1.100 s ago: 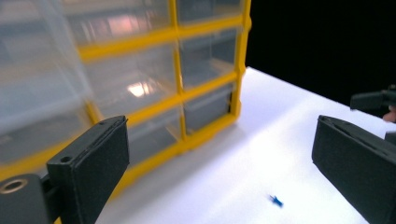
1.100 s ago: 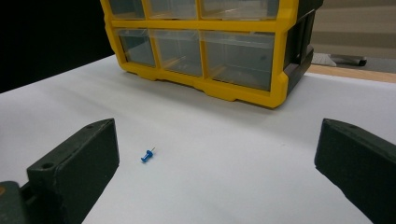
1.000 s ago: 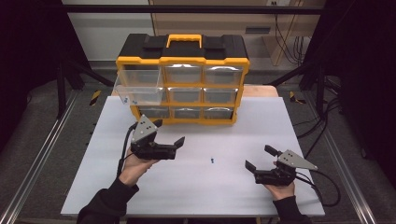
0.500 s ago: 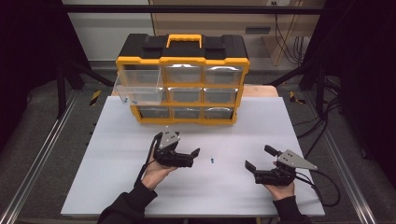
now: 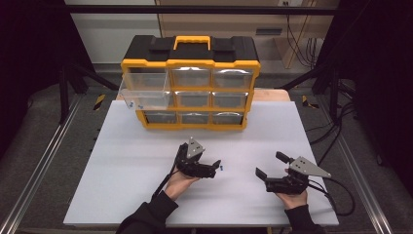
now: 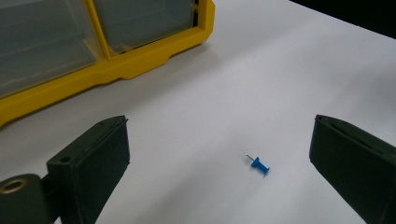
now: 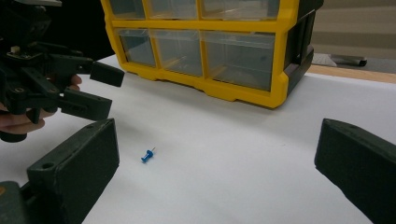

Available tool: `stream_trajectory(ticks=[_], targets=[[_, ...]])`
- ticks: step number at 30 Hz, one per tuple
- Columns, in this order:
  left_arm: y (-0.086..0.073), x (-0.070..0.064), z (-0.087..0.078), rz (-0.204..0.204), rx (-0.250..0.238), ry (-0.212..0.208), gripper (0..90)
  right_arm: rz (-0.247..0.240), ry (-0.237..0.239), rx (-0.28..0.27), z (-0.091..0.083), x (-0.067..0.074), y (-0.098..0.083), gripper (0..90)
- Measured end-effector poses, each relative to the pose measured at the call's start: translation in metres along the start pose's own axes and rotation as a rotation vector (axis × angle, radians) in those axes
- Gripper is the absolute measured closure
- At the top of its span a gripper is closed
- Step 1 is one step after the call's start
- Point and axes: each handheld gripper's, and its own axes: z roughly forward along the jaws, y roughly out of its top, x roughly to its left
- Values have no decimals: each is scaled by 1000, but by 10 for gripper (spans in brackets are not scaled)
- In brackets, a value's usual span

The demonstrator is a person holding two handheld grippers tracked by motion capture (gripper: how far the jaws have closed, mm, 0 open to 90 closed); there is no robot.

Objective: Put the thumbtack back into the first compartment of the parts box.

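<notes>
One small blue plastic push pin point(image 6: 259, 165) lies on its side on the white desk point(image 5: 122, 165), bare metal point aimed back toward the cabinet, right between the jaws of my left gripper point(image 5: 217, 166). Jaws spread wide here, nothing in them, the pin a little nearer the right-hand one. I'd call this thing nearly weightless, hard, slick and ready to skitter or roll, so I'd pinch the blue head across its waist and keep clear of the needle. My right gripper point(image 5: 269, 166) sits well apart on the desk, jaws also wide, holding nothing; from its view the pin point(image 7: 147, 155) shows out ahead.

Farther back stands the yellow-and-black plastic drawer cabinet point(image 5: 190, 83) with clear drawers. Its clear top-left drawer point(image 5: 145, 92) is pulled out past the frame, and two small blue bits point(image 5: 136, 105), likely more pins, lie at its front. Whether the other drawers hold anything, I cannot tell through the glare.
</notes>
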Motion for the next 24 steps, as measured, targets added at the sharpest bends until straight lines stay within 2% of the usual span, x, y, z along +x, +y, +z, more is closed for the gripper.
stream_trajectory(ticks=[6,12,14,19,20,24], targets=[[-3,-9,12,8,17,18,66,3,1,2,0,0,0,7],[-5,-20,25,0,56,28,130,6,-1,-2,0,0,0,7],[-6,-22,28,-1,76,20,167,-1,-1,1,0,0,0,7],[-10,-24,34,-12,118,43,261,3,0,-3,0,0,0,7],[-11,-24,36,-28,118,31,303,5,-1,-3,0,0,0,7],[-12,-27,38,-34,135,37,409,1,0,1,0,0,0,7]])
